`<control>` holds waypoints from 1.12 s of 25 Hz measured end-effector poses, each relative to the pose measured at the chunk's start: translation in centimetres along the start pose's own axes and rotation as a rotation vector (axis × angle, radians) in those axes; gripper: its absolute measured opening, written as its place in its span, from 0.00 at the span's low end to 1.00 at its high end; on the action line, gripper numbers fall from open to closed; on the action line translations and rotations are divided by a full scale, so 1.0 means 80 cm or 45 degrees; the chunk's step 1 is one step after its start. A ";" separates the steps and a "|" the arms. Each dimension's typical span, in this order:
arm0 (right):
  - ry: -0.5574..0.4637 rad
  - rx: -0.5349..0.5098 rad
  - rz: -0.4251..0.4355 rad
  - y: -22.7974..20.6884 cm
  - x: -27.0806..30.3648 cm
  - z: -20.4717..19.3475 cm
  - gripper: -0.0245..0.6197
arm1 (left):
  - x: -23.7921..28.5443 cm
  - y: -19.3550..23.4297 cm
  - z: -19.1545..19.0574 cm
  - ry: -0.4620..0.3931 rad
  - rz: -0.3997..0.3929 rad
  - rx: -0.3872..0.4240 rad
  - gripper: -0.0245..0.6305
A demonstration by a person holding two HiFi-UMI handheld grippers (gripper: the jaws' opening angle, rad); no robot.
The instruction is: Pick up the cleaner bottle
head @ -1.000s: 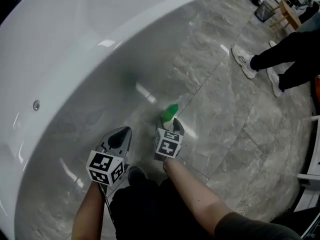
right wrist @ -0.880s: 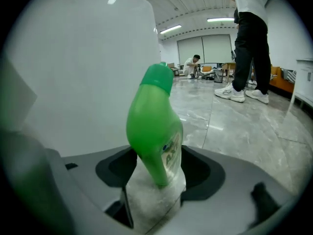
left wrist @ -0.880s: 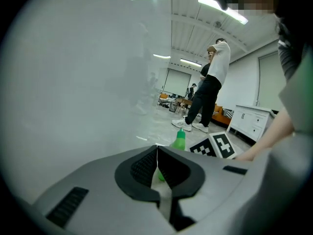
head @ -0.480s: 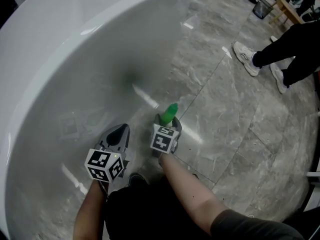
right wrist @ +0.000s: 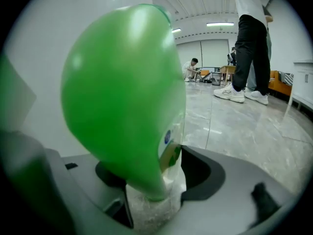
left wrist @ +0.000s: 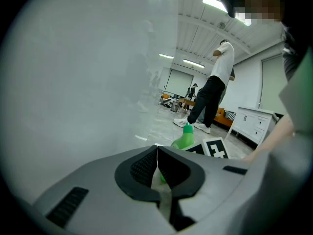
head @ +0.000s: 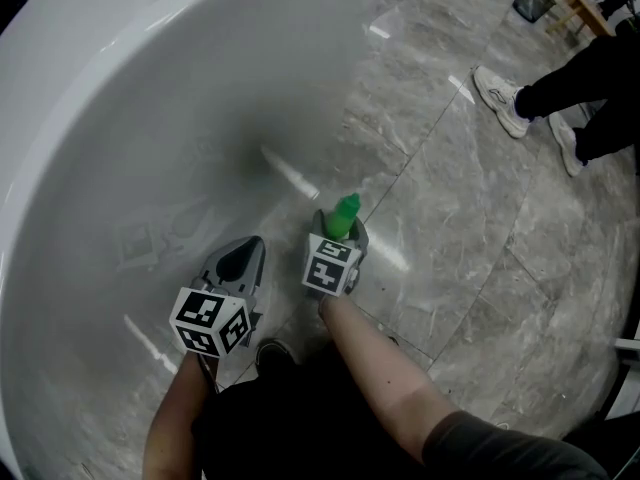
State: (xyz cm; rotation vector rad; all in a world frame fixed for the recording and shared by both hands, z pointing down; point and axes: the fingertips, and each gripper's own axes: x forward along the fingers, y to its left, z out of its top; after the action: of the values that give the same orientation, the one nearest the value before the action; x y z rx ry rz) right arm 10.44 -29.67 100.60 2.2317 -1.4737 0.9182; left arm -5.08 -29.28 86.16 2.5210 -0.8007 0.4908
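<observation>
The cleaner bottle has a green cap and top over a clear lower body. It stands beside the white bathtub, held between the jaws of my right gripper. In the right gripper view the cleaner bottle fills the frame, and my right gripper is shut on its clear lower part. To the left of it, my left gripper hangs against the tub's outer wall with its jaws together and nothing in them. The left gripper view shows the cleaner bottle's green top beyond the shut jaws.
The white bathtub curves along the left. A grey marble floor lies to the right. A person's legs and white shoes stand at the upper right. A white cabinet stands farther off.
The right gripper has closed in round the bottle and now holds it; the bottle sits slightly higher in the head view. The left gripper has barely moved.
</observation>
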 end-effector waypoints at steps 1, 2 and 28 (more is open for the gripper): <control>-0.002 -0.018 0.009 0.000 0.000 -0.001 0.45 | 0.000 0.001 -0.001 0.001 -0.002 0.001 0.06; -0.008 -0.040 0.018 0.000 0.000 -0.001 0.45 | 0.001 0.002 -0.001 0.002 -0.003 0.003 0.06; 0.034 0.089 0.336 -0.041 0.029 0.013 0.35 | 0.043 -0.020 -0.012 0.070 -0.084 0.023 0.06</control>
State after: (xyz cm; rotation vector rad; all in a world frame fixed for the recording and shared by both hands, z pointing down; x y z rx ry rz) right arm 14.35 -30.54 101.66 2.0955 -1.7788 1.0885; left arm -1.61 -29.16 88.05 2.5301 -0.6929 0.5449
